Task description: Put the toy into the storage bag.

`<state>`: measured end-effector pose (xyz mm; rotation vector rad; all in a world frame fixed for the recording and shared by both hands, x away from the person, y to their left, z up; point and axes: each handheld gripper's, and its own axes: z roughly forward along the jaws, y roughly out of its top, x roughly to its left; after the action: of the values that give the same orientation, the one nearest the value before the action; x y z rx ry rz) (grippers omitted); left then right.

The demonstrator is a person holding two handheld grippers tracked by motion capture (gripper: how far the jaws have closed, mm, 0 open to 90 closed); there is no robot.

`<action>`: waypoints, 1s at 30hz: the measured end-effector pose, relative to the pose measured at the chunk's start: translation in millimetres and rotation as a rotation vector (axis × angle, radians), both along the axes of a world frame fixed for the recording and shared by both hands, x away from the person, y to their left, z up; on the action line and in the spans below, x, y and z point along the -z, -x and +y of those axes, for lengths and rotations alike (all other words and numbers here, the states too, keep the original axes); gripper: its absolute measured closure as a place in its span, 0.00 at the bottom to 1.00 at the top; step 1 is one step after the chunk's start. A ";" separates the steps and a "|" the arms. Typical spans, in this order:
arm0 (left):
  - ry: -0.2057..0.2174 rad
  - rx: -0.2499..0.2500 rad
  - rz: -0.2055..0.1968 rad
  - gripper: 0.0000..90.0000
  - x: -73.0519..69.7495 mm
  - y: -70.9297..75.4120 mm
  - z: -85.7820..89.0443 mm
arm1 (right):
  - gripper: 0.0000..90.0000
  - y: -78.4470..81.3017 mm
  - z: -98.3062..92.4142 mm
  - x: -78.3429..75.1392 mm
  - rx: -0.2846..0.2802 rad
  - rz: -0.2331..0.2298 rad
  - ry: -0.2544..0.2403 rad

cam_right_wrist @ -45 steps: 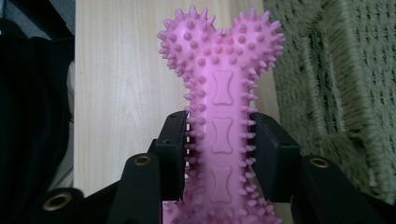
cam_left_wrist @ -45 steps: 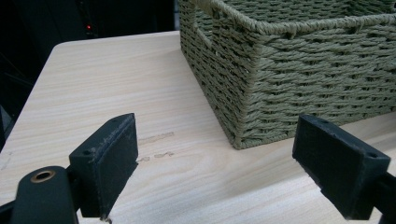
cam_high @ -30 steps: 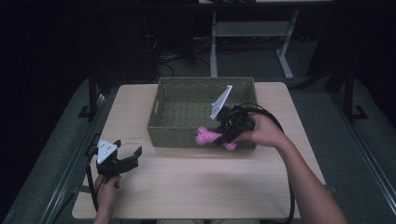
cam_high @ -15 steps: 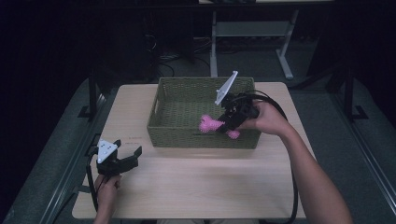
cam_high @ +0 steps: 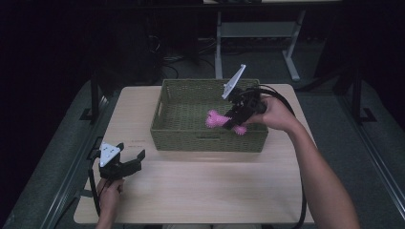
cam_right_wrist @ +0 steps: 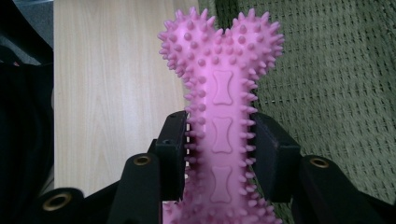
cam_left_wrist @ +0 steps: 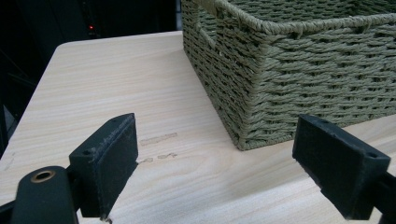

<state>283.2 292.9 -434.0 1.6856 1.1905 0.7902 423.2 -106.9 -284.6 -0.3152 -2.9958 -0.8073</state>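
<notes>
A pink spiky bone-shaped toy (cam_right_wrist: 222, 116) is clamped by its shaft between the black jaws of my right gripper (cam_right_wrist: 219, 149). In the high view the right gripper (cam_high: 234, 119) holds the pink toy (cam_high: 216, 119) in the air over the right half of the green woven basket (cam_high: 167, 129). My left gripper (cam_high: 131, 157) rests low over the table's front left corner, jaws wide apart and nothing between them. In its own view the left gripper (cam_left_wrist: 229, 163) faces the basket's near corner (cam_left_wrist: 252, 112).
The light wooden table (cam_high: 200, 191) has bare surface in front of the basket and to its left. The basket's inside looks bare under the toy. Dark floor, a white desk frame (cam_high: 286, 52) and cables lie beyond the table's far edge.
My right gripper has carried the pink toy up and farther over the basket, from its front right rim toward the inside. The left gripper has stayed where it was.
</notes>
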 end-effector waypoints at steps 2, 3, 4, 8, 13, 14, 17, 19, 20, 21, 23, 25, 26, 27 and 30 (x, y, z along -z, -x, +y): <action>-0.001 0.000 -0.001 0.15 -0.2 0.2 0.3 | 0.64 -4.1 -2.8 -0.3 0.008 0.004 -0.012; 0.000 -0.001 0.000 0.15 -0.2 0.2 0.4 | 0.64 -5.7 -4.2 0.0 0.012 0.005 -0.016; 0.001 0.000 -0.001 0.15 -0.1 0.0 0.4 | 0.64 -7.4 -5.5 0.5 0.018 0.007 -0.019; 0.000 0.001 0.003 0.15 0.7 -2.1 -0.5 | 0.64 -13.8 -8.0 3.7 0.034 0.015 -0.026; -0.008 0.009 0.001 0.15 0.5 -1.4 -2.4 | 0.64 -20.3 -10.8 7.0 0.044 0.023 -0.029; -0.006 0.008 0.003 0.15 0.8 -1.6 -2.6 | 0.64 -21.7 -11.4 7.4 0.046 0.023 -0.027; -0.005 0.007 0.002 0.15 0.7 -1.7 -2.6 | 0.64 -26.6 -11.7 8.1 0.053 0.029 -0.015; -0.006 0.008 0.000 0.15 0.3 -1.4 -2.3 | 0.64 -30.3 -11.9 8.9 0.056 0.033 -0.015; -0.005 0.005 -0.003 0.15 0.2 -1.2 -2.3 | 0.64 -31.9 -12.2 9.2 0.058 0.035 -0.015; -0.004 0.002 -0.003 0.15 0.2 -1.0 -2.3 | 0.64 -33.2 -12.4 9.6 0.060 0.037 -0.016; -0.001 0.005 -0.002 0.15 0.6 -1.0 -1.6 | 0.64 -36.0 -12.8 11.0 0.063 0.042 -0.020; -0.001 0.006 0.003 0.15 0.8 -1.2 -1.2 | 0.64 -38.5 -12.5 13.1 0.064 0.045 -0.020; -0.001 0.005 0.004 0.15 0.8 -1.3 -1.3 | 0.64 -39.7 -12.1 14.5 0.068 0.048 -0.017; -0.001 0.006 0.004 0.15 0.6 -1.4 -1.3 | 0.64 -41.2 -12.0 16.2 0.065 0.046 -0.018; -0.003 0.006 0.000 0.15 0.5 -1.2 -1.8 | 0.64 -44.5 -11.8 20.4 0.075 0.055 -0.010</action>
<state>284.4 291.1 -434.5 1.6913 1.1838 0.7885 467.7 -118.7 -304.9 -0.4446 -2.9438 -0.8045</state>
